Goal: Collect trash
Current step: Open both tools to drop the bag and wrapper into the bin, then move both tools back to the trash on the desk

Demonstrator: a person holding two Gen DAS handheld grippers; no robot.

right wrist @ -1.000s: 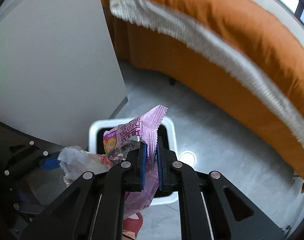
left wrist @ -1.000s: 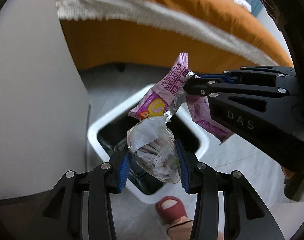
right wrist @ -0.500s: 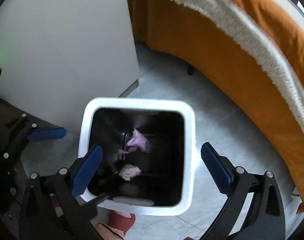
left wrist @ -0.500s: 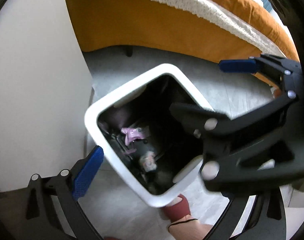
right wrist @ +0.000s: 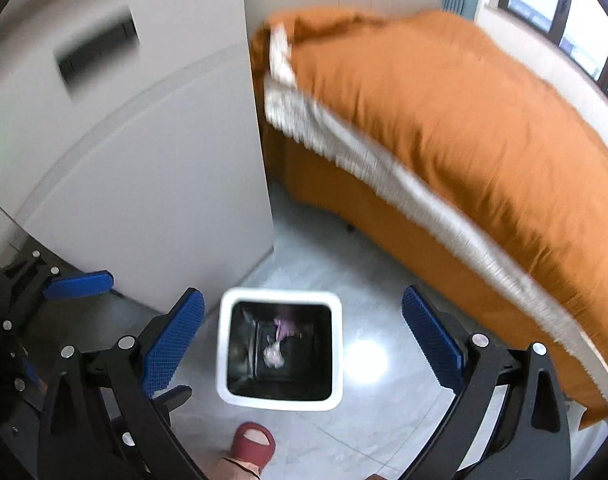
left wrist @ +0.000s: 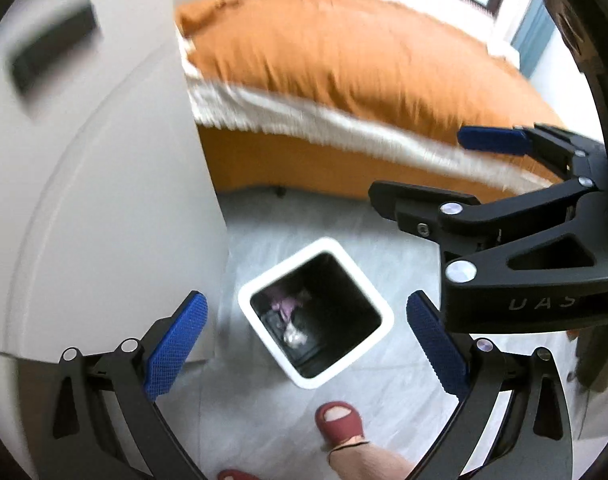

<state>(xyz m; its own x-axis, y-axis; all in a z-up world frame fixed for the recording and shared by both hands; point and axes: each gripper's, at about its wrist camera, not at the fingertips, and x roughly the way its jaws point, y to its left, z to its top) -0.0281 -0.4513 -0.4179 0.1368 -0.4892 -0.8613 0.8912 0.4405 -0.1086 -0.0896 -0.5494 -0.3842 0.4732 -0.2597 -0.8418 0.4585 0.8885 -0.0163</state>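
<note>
Trash is lying at the bottom of the white square bin (right wrist: 279, 350), directly below and ahead of both sets of fingers — a purple wrapper (right wrist: 283, 327) toward the far wall and a crumpled clear wrapper (right wrist: 275, 355) just nearer, the two close together on the dark liner. Both tools are pointing steeply down at the bin mouth from well above it. The right gripper (right wrist: 303, 342) is standing with its jaws wide apart and nothing between the blue pads; in its own view the bin opening is sitting squarely between the fingertips. The left gripper (left wrist: 304, 340) is likewise standing wide and empty, with the bin framed between its pads and turned corner-on. In both wrist views the jaws have just been opening, and no object is remaining between them. Neither hand is clearly nearer to the bin; the two are hanging side by side over it. A red slipper (right wrist: 252, 442) is standing on the grey floor just beside the bin's near edge. Judgement: this deposit is complete, and any further collecting is calling for a turn away from the bin — no loose trash is visible on the floor here.
</note>
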